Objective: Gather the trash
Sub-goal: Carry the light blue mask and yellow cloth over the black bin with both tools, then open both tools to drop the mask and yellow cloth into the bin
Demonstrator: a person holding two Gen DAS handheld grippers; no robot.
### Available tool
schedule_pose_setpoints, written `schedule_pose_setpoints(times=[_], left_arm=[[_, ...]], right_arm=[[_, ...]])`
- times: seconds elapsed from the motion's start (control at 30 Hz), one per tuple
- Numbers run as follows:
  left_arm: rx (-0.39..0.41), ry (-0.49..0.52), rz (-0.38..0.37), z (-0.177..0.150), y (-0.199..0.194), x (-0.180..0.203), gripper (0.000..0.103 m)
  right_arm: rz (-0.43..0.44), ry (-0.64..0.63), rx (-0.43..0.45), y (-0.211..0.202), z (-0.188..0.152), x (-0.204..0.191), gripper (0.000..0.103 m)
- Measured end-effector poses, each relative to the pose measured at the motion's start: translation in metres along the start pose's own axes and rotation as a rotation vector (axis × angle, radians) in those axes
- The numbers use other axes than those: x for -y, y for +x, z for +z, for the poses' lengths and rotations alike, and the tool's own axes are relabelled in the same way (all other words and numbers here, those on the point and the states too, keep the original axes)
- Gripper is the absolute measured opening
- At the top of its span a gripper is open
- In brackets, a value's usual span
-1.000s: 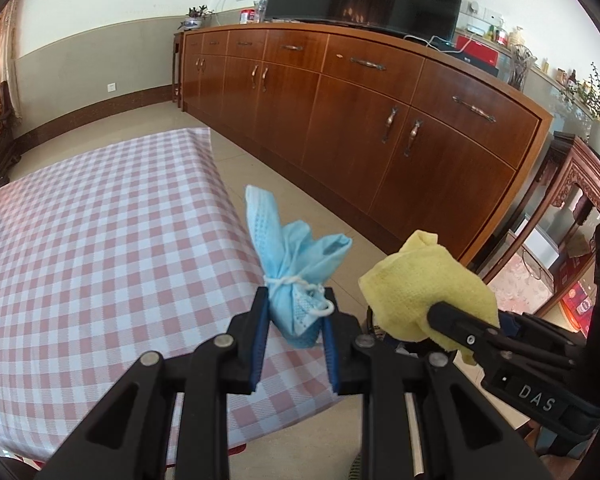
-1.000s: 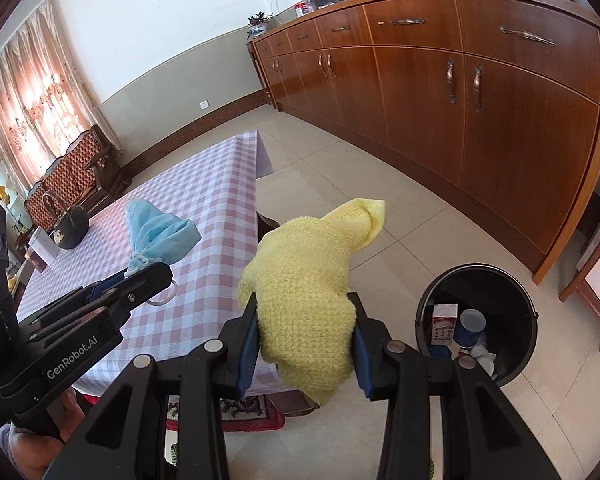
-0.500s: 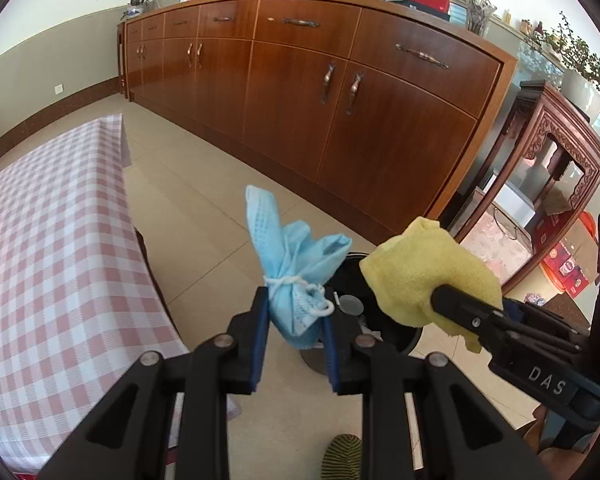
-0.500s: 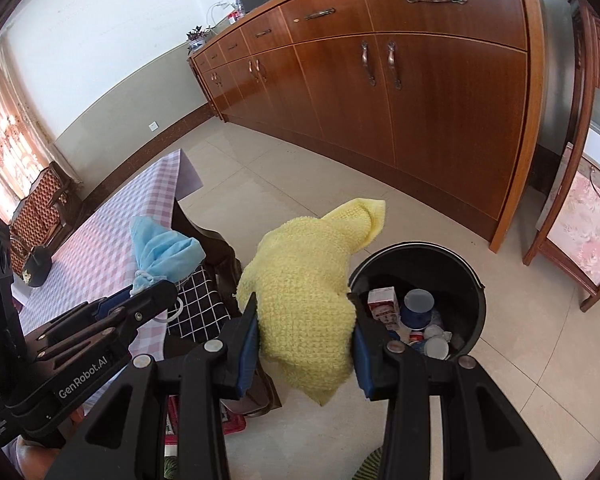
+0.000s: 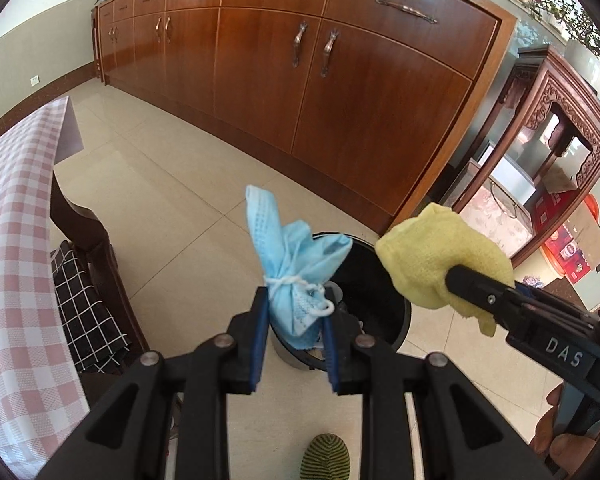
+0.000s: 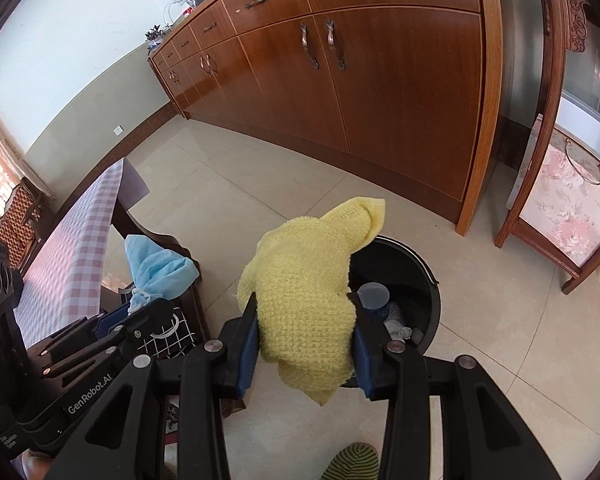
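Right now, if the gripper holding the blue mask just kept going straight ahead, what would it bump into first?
Probably the black trash bin, which sits right beyond the left gripper and its blue mask. Depth is hard to judge.

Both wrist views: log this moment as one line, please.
left gripper: shut on blue face mask | right gripper: shut on yellow cloth | black trash bin: below, holds trash | release: not yet

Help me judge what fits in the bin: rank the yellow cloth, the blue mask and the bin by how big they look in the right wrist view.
1. Yellow cloth, though it is nearest the camera, so unsure against the bin.
2. Bin, partly hidden behind the cloth.
3. Blue mask, clearly smallest.
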State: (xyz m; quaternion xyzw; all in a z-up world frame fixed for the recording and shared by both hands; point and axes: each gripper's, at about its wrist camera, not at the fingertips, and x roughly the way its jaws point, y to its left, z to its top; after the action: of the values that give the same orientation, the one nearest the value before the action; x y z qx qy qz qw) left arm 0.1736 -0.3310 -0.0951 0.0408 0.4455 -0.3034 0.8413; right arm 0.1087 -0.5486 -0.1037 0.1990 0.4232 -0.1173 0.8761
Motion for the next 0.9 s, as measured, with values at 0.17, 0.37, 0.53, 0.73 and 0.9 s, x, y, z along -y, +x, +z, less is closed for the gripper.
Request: schedule_pose_setpoints(times=[0.17, 0.37, 0.53, 0.73, 0.9], left_arm=[[-0.029, -0.003, 0.002, 0.002, 0.019, 0.007, 0.026], [-0.082, 0.001, 0.002, 0.002, 0.048, 0.013, 0.026], [-0.16, -0.02, -0.018, -0.001, 0.079, 0.02, 0.027], [-0.218, -0.032, -0.04, -0.005, 0.109, 0.03, 0.038], [-0.258, -0.093, -0.087, -0.007, 0.122, 0.023, 0.07]], right_arm=[[-0.007, 0.046, -0.06, 0.025, 0.006, 0.022, 0.042], [-0.046, 0.025, -0.115, 0.052, 0.016, 0.036, 0.042], [-0.098, 0.004, -0.185, 0.082, 0.02, 0.051, 0.044], [-0.171, -0.031, -0.241, 0.11, 0.022, 0.068, 0.049], [-0.216, -0.027, -0.239, 0.119, 0.029, 0.077, 0.059]])
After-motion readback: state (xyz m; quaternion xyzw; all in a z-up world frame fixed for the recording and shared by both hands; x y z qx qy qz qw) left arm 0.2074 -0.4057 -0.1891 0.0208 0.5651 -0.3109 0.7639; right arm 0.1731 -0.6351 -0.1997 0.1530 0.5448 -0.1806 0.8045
